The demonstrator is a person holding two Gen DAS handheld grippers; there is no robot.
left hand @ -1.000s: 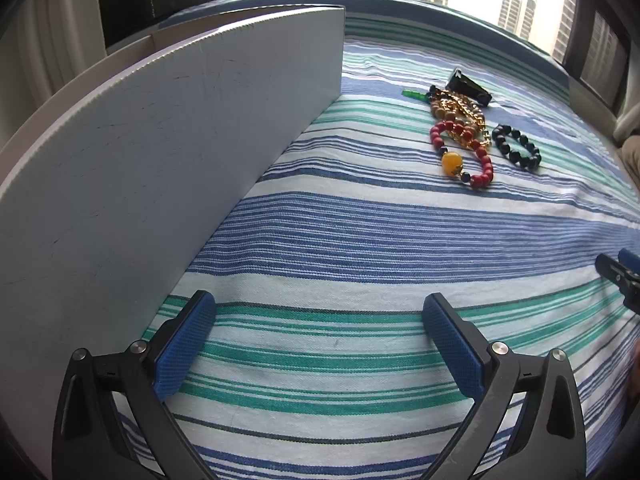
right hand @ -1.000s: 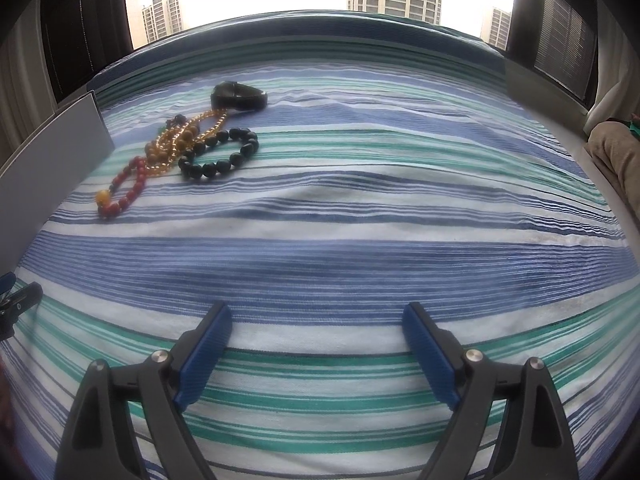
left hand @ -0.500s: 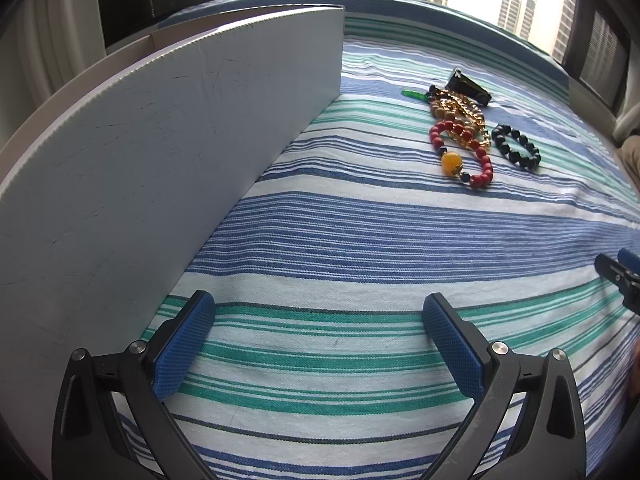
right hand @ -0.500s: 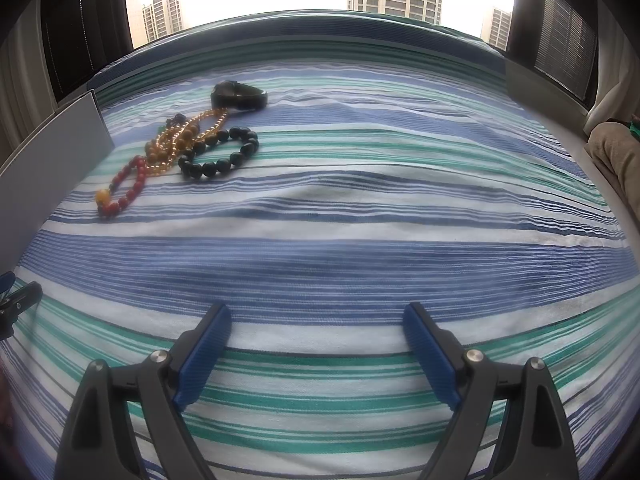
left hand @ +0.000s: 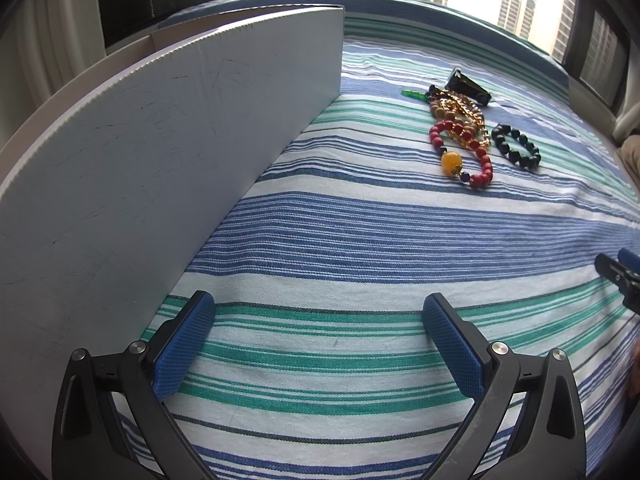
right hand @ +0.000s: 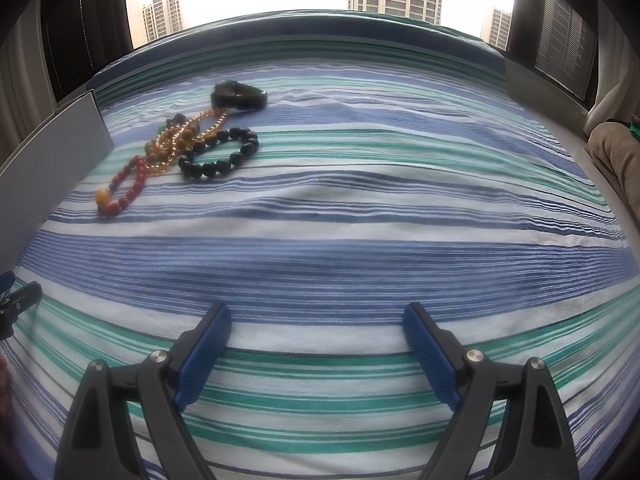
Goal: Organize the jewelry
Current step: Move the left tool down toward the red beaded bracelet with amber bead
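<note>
**Both grippers parked wide, jewelry pile untouched**

So the left gripper (left hand: 316, 320) has its blue pads spread far apart with nothing between them, just hanging over the striped cloth (left hand: 360, 240). Same deal with the right gripper (right hand: 316, 332): jaws gaping, only fabric under them. Each one pokes into the other's view at the side edge, so they sit near each other.

Moving outward, a white corrugated box (left hand: 160, 140) stands right beside the left gripper, its wall running from 9 o'clock up to 12 in the left view.

The jewelry is all clumped up at about 1 o'clock in the left view, 11 o'clock in the right: a red bead bracelet (left hand: 478, 152) with a big amber bead, a gold chain tangle (left hand: 464, 112) touching it, a black bead bracelet (right hand: 218, 152) just beside those, and a black band (right hand: 240, 96) at the far end.
</note>
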